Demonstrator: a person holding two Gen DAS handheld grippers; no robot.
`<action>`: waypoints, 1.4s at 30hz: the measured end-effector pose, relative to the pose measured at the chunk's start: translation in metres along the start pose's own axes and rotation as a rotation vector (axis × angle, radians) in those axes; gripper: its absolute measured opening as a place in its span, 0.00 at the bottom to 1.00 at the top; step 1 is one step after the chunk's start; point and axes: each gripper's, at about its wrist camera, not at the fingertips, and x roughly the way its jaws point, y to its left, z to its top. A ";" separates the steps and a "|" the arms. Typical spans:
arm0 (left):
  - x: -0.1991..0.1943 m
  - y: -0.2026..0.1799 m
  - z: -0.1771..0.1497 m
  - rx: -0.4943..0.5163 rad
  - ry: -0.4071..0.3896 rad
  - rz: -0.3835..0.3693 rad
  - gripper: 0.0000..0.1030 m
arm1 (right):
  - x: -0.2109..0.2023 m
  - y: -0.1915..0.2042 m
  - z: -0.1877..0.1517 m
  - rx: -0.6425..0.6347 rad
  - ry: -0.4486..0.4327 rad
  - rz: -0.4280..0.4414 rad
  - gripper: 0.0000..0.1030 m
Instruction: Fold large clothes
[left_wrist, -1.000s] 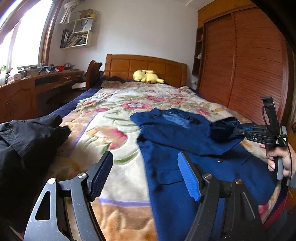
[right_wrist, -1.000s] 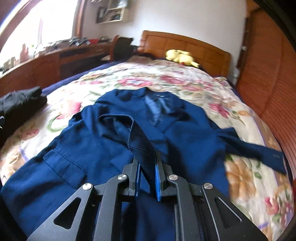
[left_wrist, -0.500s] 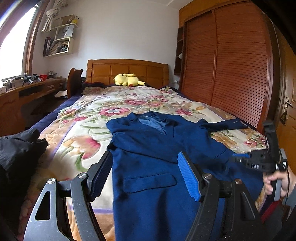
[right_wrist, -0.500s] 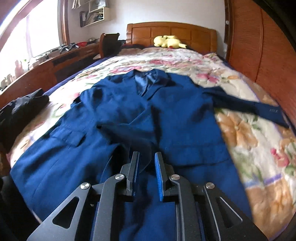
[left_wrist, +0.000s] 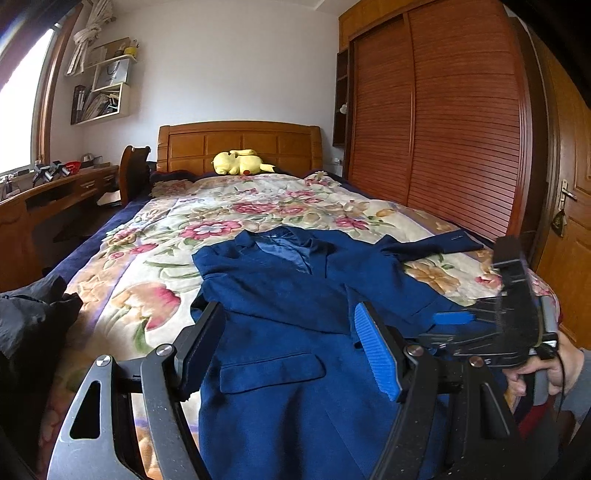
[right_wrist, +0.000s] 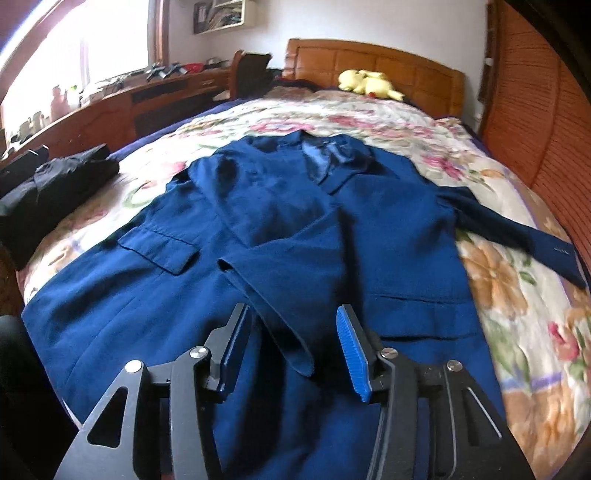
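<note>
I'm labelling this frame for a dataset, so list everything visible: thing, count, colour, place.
jacket: 1, navy blue, spread flat on the bed, one sleeve folded across its front, the other stretched toward the wardrobe
bedspread: 1, cream floral, covering the bed
black garment: 1, black, bed edge on the desk side
plush toy: 1, yellow, by the headboard
headboard: 1, wooden
wardrobe: 1, brown, slatted doors
desk: 1, wooden, under the window
left gripper: open, above the jacket
right gripper: open, over the folded sleeve
</note>
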 end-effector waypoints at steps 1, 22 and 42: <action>0.000 -0.001 0.000 0.001 0.004 -0.001 0.71 | 0.006 0.002 0.003 -0.009 0.018 0.016 0.48; -0.005 -0.006 0.002 0.016 0.024 -0.003 0.71 | 0.027 -0.044 0.035 0.016 0.017 -0.168 0.11; 0.017 -0.022 0.000 0.047 0.065 -0.003 0.71 | 0.024 -0.131 0.008 0.287 -0.001 -0.323 0.08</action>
